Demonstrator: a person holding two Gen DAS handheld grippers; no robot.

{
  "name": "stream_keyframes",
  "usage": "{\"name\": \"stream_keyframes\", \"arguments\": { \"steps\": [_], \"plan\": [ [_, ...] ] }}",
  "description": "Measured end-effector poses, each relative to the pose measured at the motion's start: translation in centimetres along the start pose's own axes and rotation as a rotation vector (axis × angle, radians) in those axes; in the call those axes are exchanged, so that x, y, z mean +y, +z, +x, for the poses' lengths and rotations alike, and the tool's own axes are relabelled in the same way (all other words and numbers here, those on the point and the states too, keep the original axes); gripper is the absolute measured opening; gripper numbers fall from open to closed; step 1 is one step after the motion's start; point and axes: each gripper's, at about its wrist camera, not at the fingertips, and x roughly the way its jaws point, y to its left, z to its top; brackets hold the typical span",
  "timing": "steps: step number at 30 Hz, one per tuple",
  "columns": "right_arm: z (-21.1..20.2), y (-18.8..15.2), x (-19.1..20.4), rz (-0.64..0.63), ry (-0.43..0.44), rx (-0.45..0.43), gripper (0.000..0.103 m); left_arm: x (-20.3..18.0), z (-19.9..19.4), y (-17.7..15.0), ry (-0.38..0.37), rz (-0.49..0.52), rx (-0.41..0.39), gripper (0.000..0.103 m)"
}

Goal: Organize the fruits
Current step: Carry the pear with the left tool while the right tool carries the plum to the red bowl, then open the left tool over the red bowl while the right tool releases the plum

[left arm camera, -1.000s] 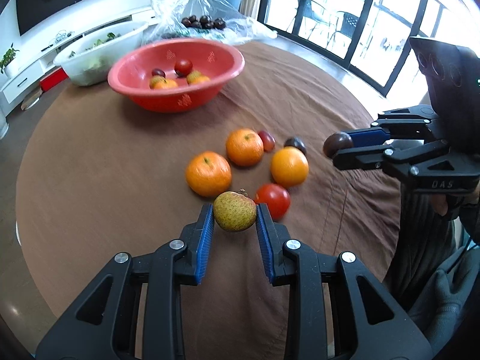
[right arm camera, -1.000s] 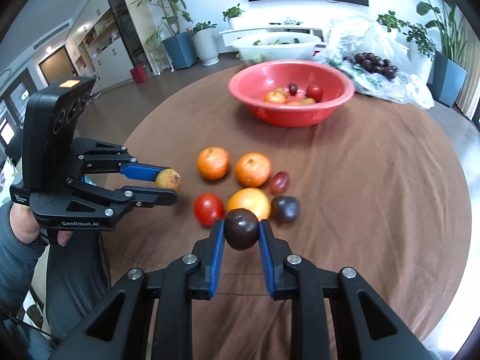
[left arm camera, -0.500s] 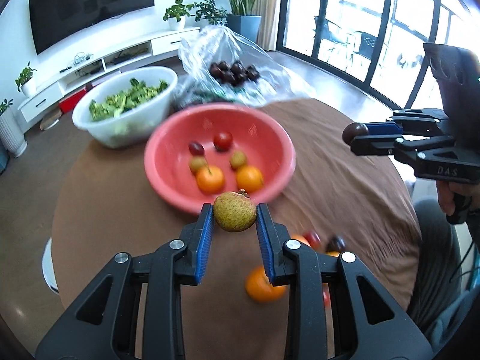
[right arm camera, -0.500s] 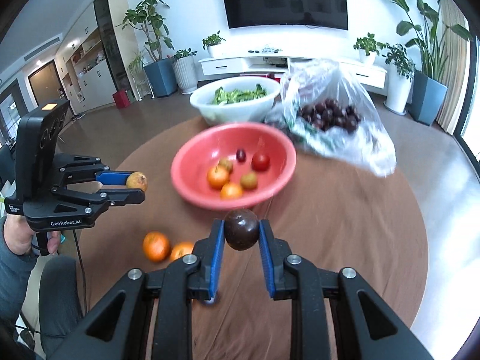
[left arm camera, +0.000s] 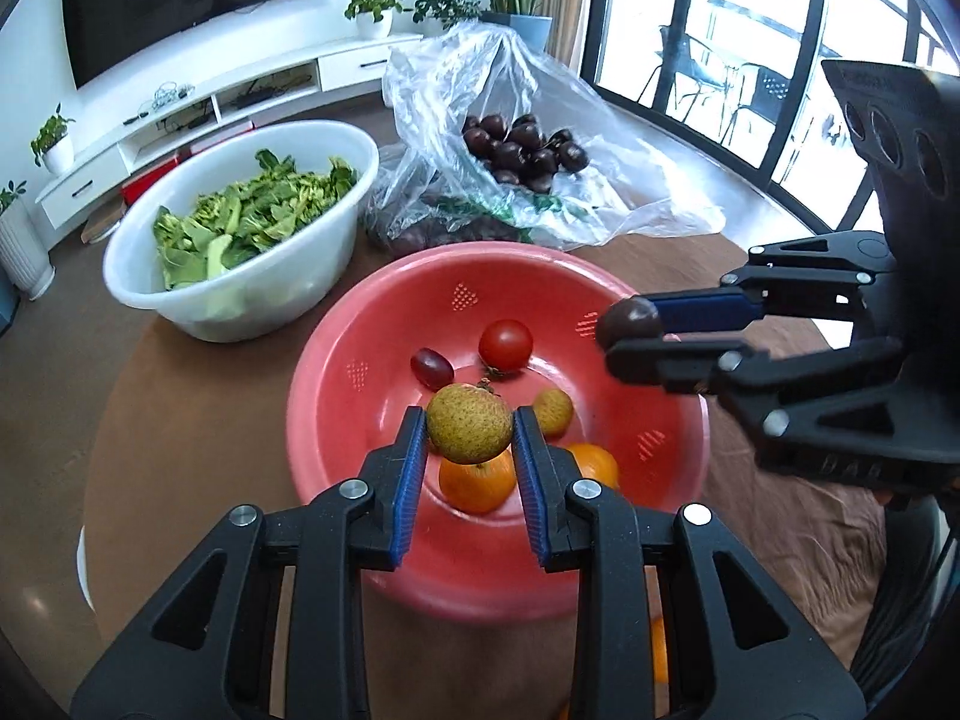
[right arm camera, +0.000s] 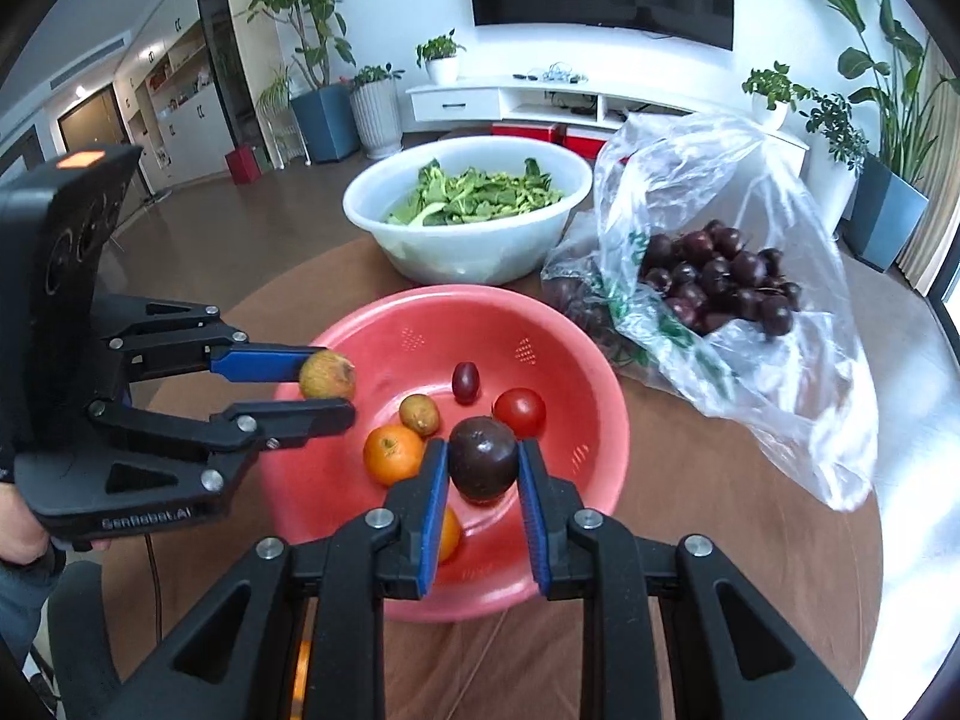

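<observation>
Above the red bowl, two fruits are held clear of its floor, one in each tool. A yellow-green speckled fruit is clamped between the blue pads of the left gripper, over the near side of the bowl. A dark purple fruit is clamped in the right gripper, likewise over the bowl, just beside the left tool's load. Inside the bowl are seen a tomato, a grape, a small yellow-green fruit and two oranges. On the brown tablecloth behind the bowl, a white basin of leafy greens and a clear plastic bag of dark fruit are noted.
</observation>
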Motion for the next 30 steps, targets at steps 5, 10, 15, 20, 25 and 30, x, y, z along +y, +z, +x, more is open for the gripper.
{"name": "stream_keyframes", "arguments": {
  "steps": [5, 10, 15, 20, 25, 30],
  "plan": [
    [2.3, 0.5, 0.0, -0.001, -0.003, 0.032, 0.025, 0.2, 2.0, 0.1, 0.006, -0.005, 0.018, 0.027],
    [4.0, 0.5, 0.0, -0.008, -0.016, 0.063, 0.025, 0.6, 3.5, -0.2, 0.006, -0.017, 0.033, 0.027],
    [5.1, 0.4, -0.1, -0.013, -0.024, 0.084, 0.025, 0.7, 4.6, -0.6, 0.011, -0.015, 0.047, 0.027],
    [6.0, 0.3, 0.1, -0.021, -0.032, 0.101, 0.025, 0.7, 5.0, -0.5, 0.019, -0.015, 0.053, 0.027],
    [6.2, 0.0, 0.1, -0.025, -0.044, 0.103, 0.026, 0.7, 5.1, -0.5, 0.053, -0.014, 0.049, 0.043],
    [6.2, 0.0, -0.3, -0.014, -0.049, 0.099, 0.027, 0.6, 4.6, -0.6, 0.057, -0.014, 0.034, 0.06]
  ]
}}
